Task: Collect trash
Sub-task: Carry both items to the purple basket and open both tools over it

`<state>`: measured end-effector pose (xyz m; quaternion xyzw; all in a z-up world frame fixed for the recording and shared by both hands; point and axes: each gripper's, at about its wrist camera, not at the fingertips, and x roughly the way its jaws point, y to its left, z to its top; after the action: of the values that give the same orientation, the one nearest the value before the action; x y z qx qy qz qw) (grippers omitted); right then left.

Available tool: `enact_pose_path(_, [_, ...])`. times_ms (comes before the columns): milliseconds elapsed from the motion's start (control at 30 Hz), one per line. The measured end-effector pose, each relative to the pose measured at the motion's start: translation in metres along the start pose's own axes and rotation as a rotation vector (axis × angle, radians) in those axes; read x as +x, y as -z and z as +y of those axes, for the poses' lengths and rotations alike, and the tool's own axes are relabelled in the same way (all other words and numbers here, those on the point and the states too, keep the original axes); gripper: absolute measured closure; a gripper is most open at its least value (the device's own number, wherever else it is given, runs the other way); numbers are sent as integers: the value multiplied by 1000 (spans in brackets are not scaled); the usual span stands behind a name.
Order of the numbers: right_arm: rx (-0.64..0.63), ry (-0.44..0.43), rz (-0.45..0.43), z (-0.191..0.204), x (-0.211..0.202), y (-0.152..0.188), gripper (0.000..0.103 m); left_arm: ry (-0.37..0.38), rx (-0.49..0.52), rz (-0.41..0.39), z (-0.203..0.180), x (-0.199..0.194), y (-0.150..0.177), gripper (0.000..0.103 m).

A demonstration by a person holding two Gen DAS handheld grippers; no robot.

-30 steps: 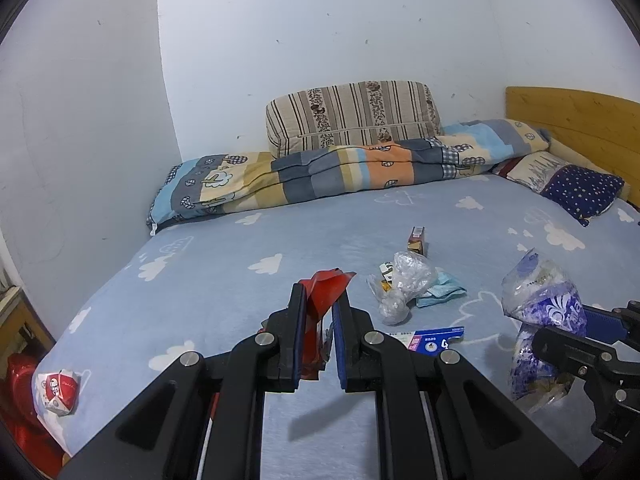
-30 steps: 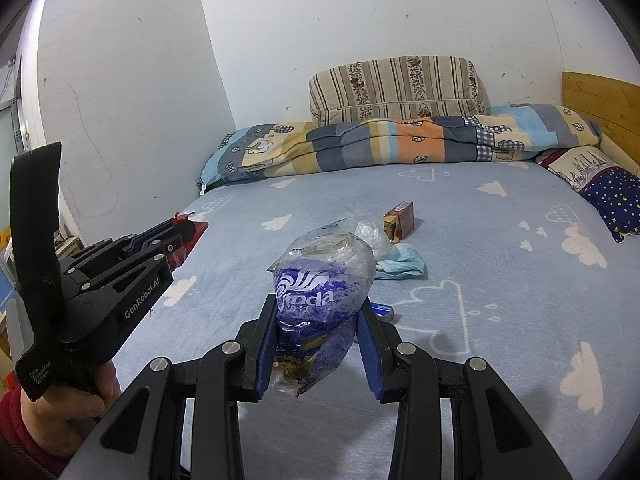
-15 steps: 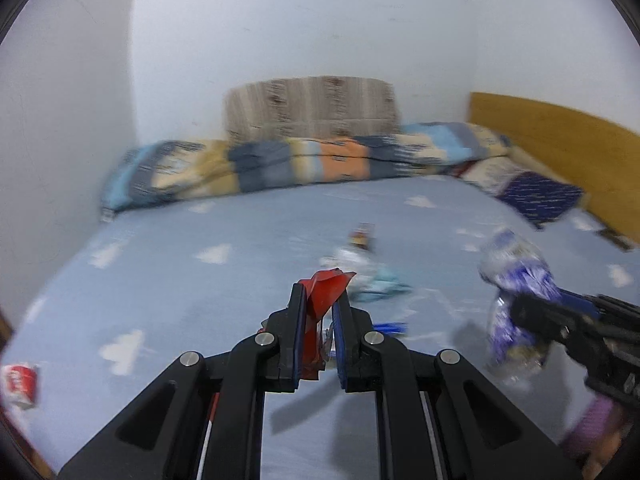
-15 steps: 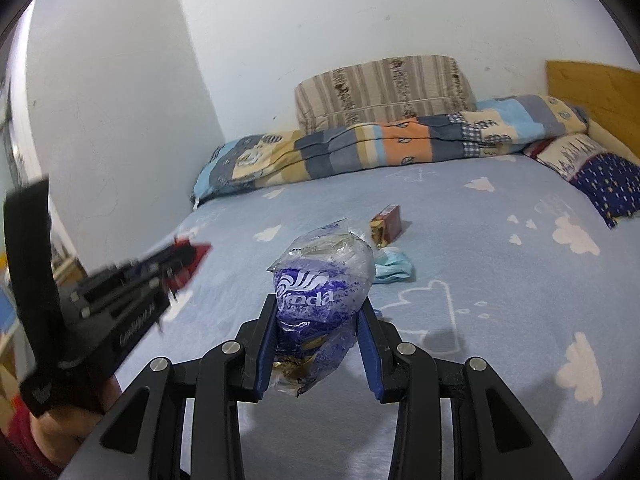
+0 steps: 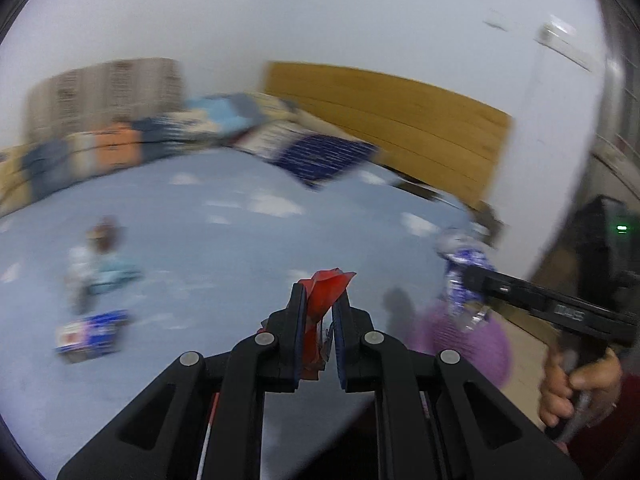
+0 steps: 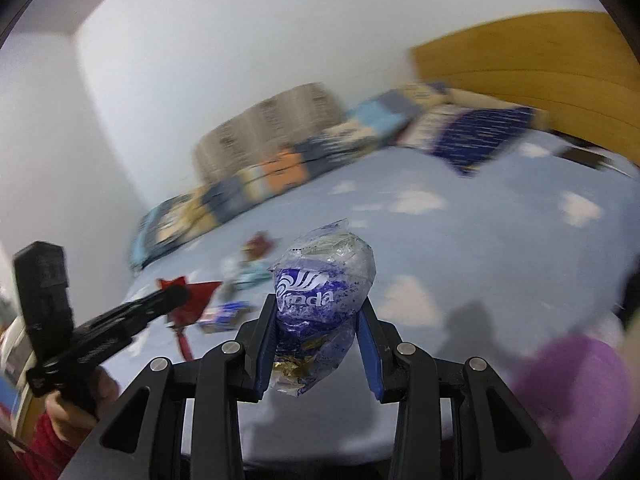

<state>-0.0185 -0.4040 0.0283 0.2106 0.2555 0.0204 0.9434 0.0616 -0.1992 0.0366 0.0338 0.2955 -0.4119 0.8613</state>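
A red wrapper (image 5: 326, 292) is being gripped between the jaws of the left gripper (image 5: 319, 312) above the bed (image 5: 224, 240), while a blue-and-white bag (image 5: 460, 276) is being held by the right gripper (image 5: 476, 280).

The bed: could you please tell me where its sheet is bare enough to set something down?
The bed sheet looks bare across its middle, from the navy pillow down to the red wrapper in the left tongs. The near left is crowded: a blurred trash pile and a blue-and-white packet lie there.
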Motion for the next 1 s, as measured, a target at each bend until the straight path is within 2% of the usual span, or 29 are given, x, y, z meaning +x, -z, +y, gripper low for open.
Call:
enact_pose_path(100, [67,119,-10,-52,-39,9,64,131,27,53,-48,27,-4,91])
enact_pose_path(267, [163,264,-26,-118,-88,26,64,332,51,142,-120,68,-11,91])
enact_pose_path(400, [217,324,-22,-149,-104,37,63,424,81,190,-163,89,-11,90])
enact_pose_path(433, [227,332,-18,-153,-106,40,62,439,86,200,-173,95,-11,86])
enact_pose_path(533, [257,379,3,-171,-100,49,60,424,77,240,-183,113,-11,50])
enact_pose_path(633, [301,387,26,-187,-96,55,58,413,49,232,-173,108,-10,49])
enact_pose_path(767, [272,414,12,-185,-102,54,57,353,35,206,-149,97,-11,49])
enact_pose_path(900, [248,386,-2,-175,-101,44,54,245,22,169,-111,76,-9,43])
enact_pose_path(1000, [211,330,4,-156,-89,37,51,168,-4,156,-75,60,-4,41])
